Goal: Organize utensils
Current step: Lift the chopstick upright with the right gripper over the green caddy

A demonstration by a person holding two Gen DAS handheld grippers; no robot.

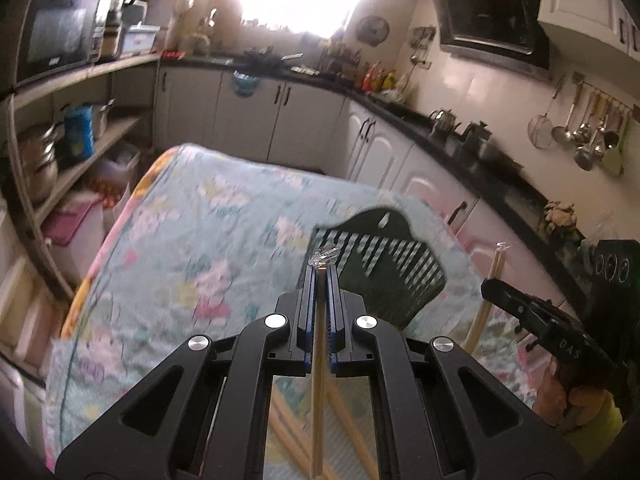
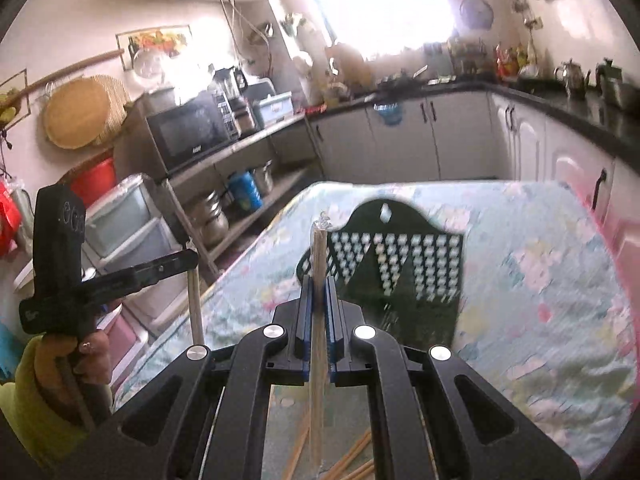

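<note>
Kitchen cabinets (image 1: 248,116) and a dark countertop (image 1: 460,136) ran round the room behind a table (image 1: 192,216) spread with a pale floral cloth. On the shelving stood a black microwave (image 2: 192,130), with pots (image 2: 214,216) on the shelf below it. A row of ladles (image 1: 588,136) hung on the tiled wall.

On the cloth lay a black perforated utensil holder (image 2: 400,264), flat, its arched top towards the far edge of the table. It lay just ahead of both grippers.

Both grippers were held above the table, pointing forward and somewhat down. The left gripper (image 1: 320,272) had its blue-padded jaws clamped on a thin wooden chopstick (image 1: 318,380); the stick ran upright between the pads and its clear wrapped tip showed just above them. In the right wrist view the same gripper appeared at the left, gripped from below by a hand (image 2: 86,364) in a yellow-green sleeve (image 2: 36,412).

The right gripper (image 2: 320,284) was likewise closed on a second chopstick (image 2: 318,380), which stood higher out of the pads, its tip crossing the holder's left edge in the picture. More loose chopsticks (image 2: 352,460) lay on the cloth below it, partly hidden by the gripper's black frame.
</note>
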